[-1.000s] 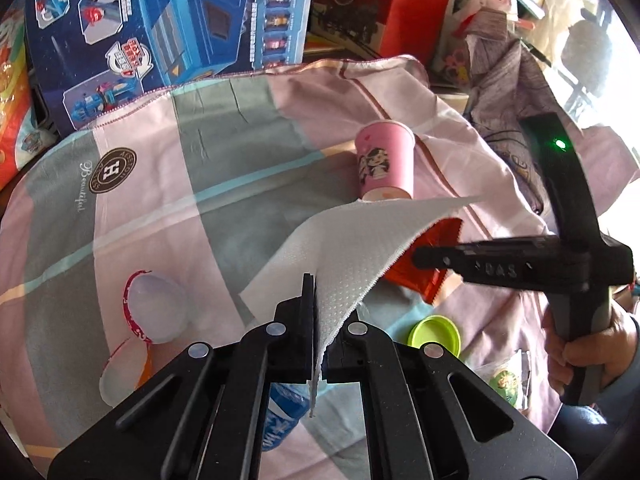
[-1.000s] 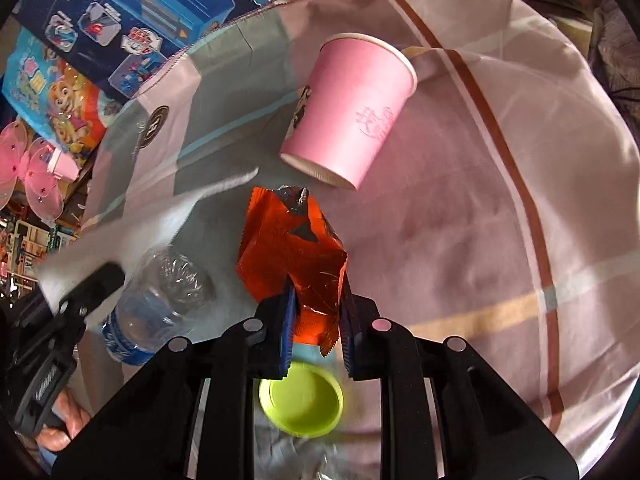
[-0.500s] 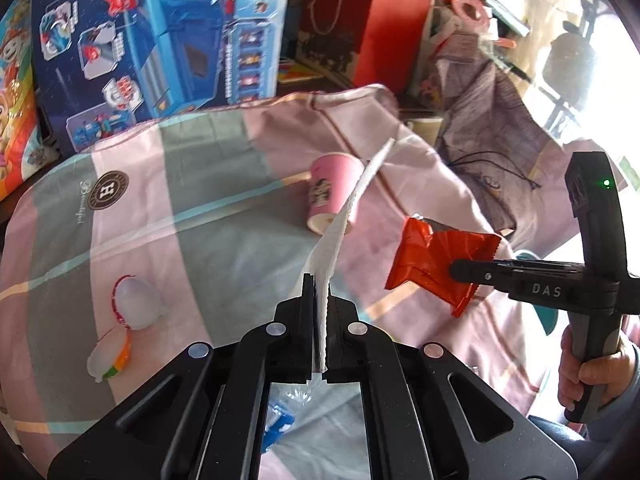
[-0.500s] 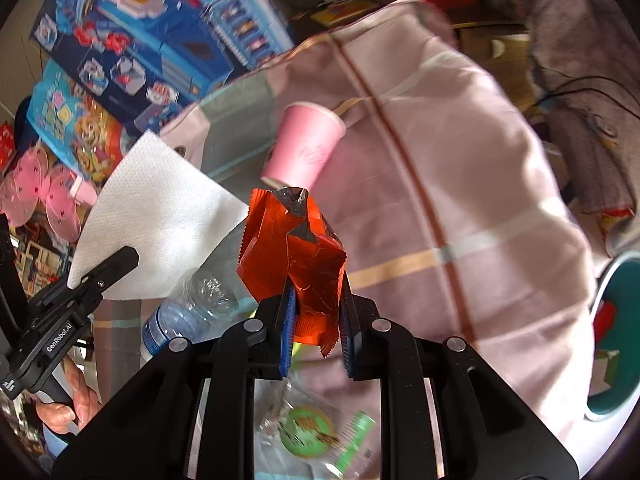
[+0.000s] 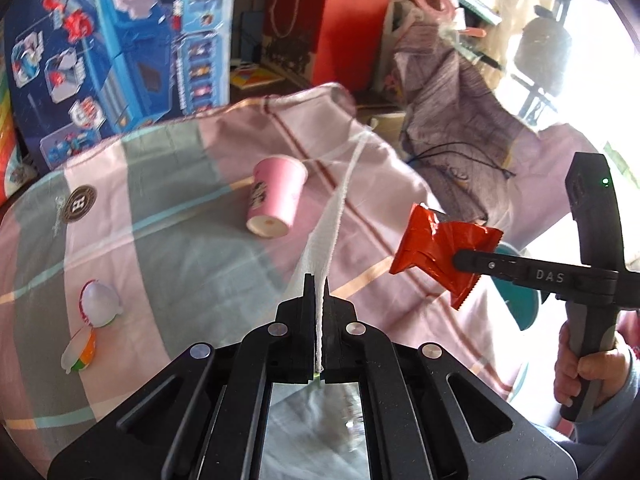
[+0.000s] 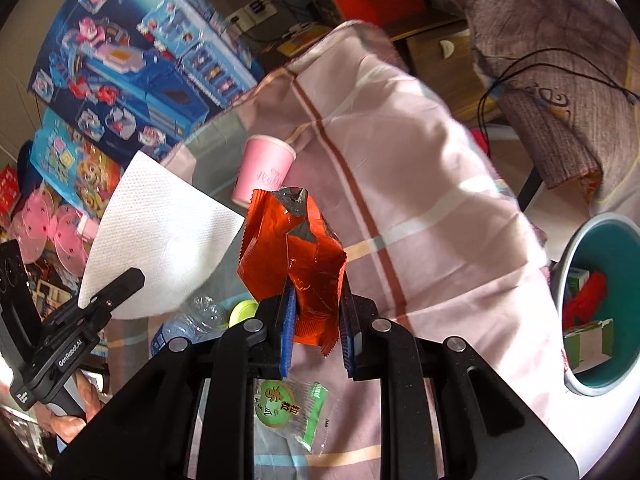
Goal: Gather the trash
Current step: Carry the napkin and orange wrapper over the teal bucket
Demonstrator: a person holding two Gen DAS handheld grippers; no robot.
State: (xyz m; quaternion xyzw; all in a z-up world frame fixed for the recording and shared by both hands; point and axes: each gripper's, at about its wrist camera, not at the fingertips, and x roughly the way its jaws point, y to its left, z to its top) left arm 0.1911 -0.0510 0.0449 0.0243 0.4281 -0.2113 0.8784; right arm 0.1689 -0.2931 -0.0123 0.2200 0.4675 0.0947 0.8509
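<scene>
Two grippers, both loaded: left gripper [image 5: 316, 288] clenched on a white napkin [image 6: 160, 236], right gripper [image 6: 316, 300] clamped on an orange wrapper [image 6: 296, 252], both held above the pink cup [image 5: 276, 196]. Right wrist view alone shows the teal bin [image 6: 600, 304], right of the cup, and a clear packet [image 6: 292, 408] below it.

The right tongs [image 5: 460, 262] carry "DAS" in pale letters along their black arm. The left tongs [image 6: 134, 278] bear "GenRobot.AI" in white on theirs. A round dark badge [image 5: 80, 204] on the striped cloth, far left of the left tongs, shows an "H".
</scene>
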